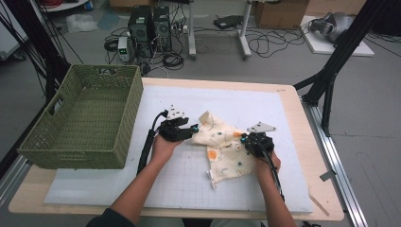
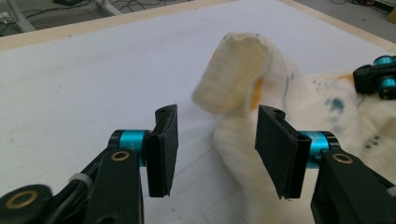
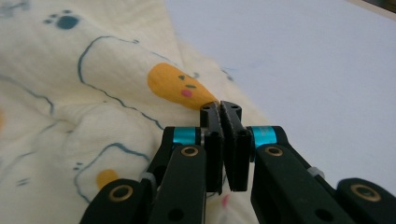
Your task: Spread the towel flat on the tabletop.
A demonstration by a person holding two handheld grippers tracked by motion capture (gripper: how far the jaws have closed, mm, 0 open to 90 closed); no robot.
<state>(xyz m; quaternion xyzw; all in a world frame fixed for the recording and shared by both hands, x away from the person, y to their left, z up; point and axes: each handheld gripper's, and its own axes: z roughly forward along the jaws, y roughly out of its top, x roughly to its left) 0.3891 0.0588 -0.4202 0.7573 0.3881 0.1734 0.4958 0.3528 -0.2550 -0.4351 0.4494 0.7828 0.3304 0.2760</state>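
On the desk, middle of the white mat: a cream cloth printed with orange blobs, blue outlines and small paw marks lies crumpled, nearer the right edge than the left.
Cloth long axis: it runs slantwise, from a raised corner pointing toward the far edge down to a loose tail toward the near edge.
Left claw: its jaws stand apart with nothing pressed between them; in the left gripper view the raised cloth corner sits just beyond and between the pads, touching neither.
Right claw: its jaws are shut tight at the cloth's right border; in the right gripper view the pads meet over the hem, so it appears to pinch the fabric edge, though the fold inside the pads is hidden.
Nearer hand: both claws sit at the cloth; the left is at its far-left corner, the right at its right side.
Deciding relation: the free corner lies straight ahead of the open left claw, so a short push forward would likely catch it.
Basket: a green woven one stands at the desk's left edge, well apart from the cloth.
Writing or brands: none readable on cloth, mat or basket.
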